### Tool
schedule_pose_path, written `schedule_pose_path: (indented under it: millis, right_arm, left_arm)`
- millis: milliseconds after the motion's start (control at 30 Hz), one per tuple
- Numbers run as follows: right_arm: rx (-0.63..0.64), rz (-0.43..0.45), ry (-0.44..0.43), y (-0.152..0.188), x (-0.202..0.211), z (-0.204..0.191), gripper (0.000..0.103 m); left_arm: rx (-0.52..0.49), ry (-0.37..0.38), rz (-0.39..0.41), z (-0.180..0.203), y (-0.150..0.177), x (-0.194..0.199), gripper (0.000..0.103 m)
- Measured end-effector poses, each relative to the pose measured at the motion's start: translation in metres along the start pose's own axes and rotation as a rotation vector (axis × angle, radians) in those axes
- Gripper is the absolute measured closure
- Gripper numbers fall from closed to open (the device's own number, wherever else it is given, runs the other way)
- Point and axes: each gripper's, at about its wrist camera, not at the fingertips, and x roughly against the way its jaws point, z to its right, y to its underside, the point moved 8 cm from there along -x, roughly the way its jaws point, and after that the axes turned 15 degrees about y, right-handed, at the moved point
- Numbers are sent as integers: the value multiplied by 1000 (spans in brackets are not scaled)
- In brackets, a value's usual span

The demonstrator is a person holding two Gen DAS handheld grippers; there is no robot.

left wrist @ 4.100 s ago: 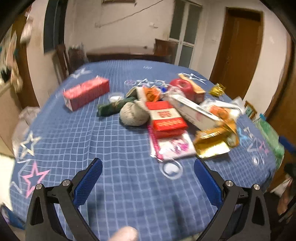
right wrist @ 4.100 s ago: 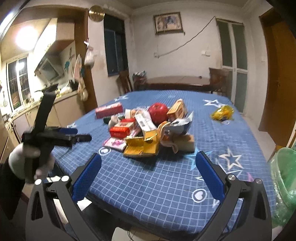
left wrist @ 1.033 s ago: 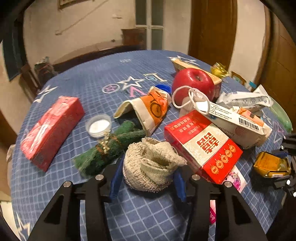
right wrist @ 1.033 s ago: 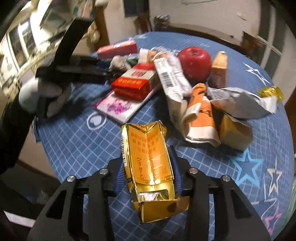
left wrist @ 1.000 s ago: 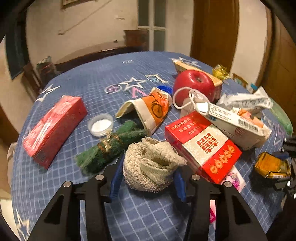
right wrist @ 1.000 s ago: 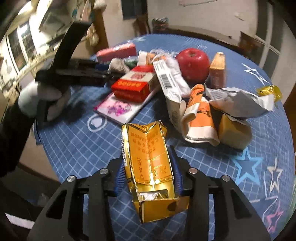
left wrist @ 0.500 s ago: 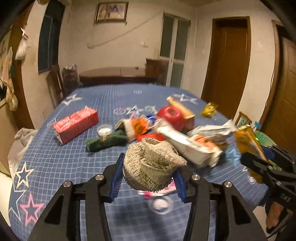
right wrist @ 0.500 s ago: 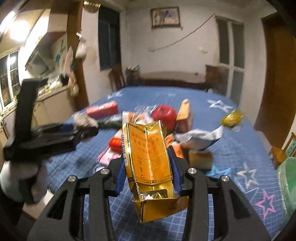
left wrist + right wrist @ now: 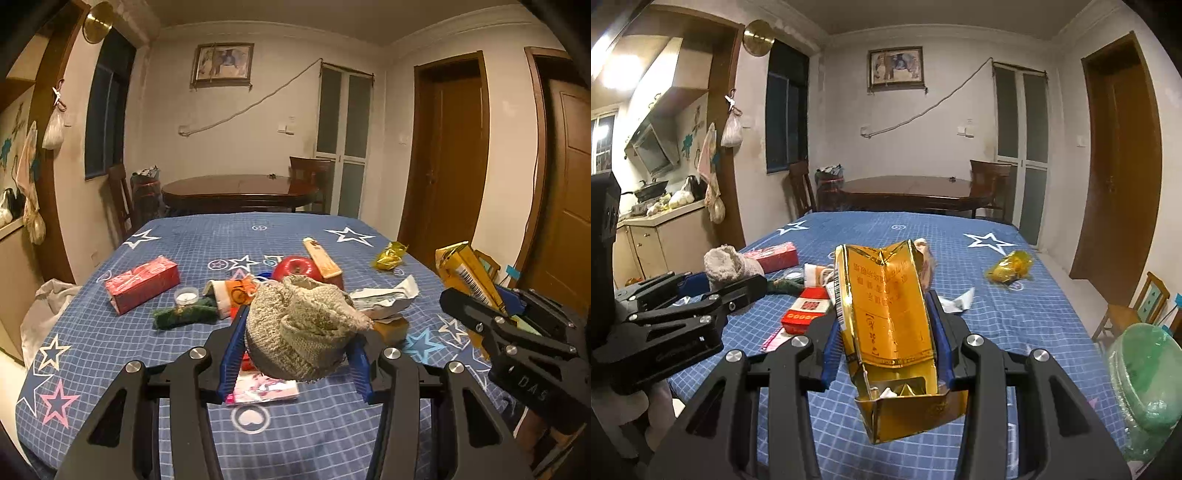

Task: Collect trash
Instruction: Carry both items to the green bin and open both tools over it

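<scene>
My left gripper (image 9: 295, 350) is shut on a beige knitted cloth bundle (image 9: 303, 328), held up above the blue tablecloth (image 9: 110, 343). In the right wrist view my right gripper (image 9: 886, 332) is shut on an opened gold carton (image 9: 886, 317), also lifted off the table. Each gripper shows in the other's view: the right gripper (image 9: 480, 306) with the gold carton (image 9: 465, 269) at the right, the left gripper (image 9: 724, 288) with the cloth bundle (image 9: 727, 264) at the left. A red apple (image 9: 295, 267), a red box (image 9: 142, 282), a green roll (image 9: 184, 317) and white wrappers (image 9: 384, 295) lie on the table.
A bin lined with a green bag (image 9: 1141, 380) stands beside the table at the lower right. A gold foil wrapper (image 9: 1010, 271) lies near the far right edge. A red-and-white carton (image 9: 809, 308) lies mid-table. A dark wooden table (image 9: 240, 190) and chairs stand behind.
Both grippers have risen from the table with their loads, the cloth bundle in the left and the gold carton in the right, and tilted up so the room's far wall now shows.
</scene>
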Motion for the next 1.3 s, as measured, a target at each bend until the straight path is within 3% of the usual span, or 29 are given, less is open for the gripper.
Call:
schedule_pose_path:
  millis: [367,800,1100,1300]
  right_arm:
    - [-47,0,140,-9,6,91,64]
    - [-113,-52,382,-7,9,242,64]
    - [-189,-224,478,33,-11,339,63]
    - [-236,-367,498,77,-34,389,63]
  left_arm:
    - [-45,112,-14,62,-25,-52,53]
    - [-136,346,-81,207,-51,-161,53]
    - [-179,535,-194,317,-44,-240,53]
    - [-185,617,-346,376,-17,-314,53]
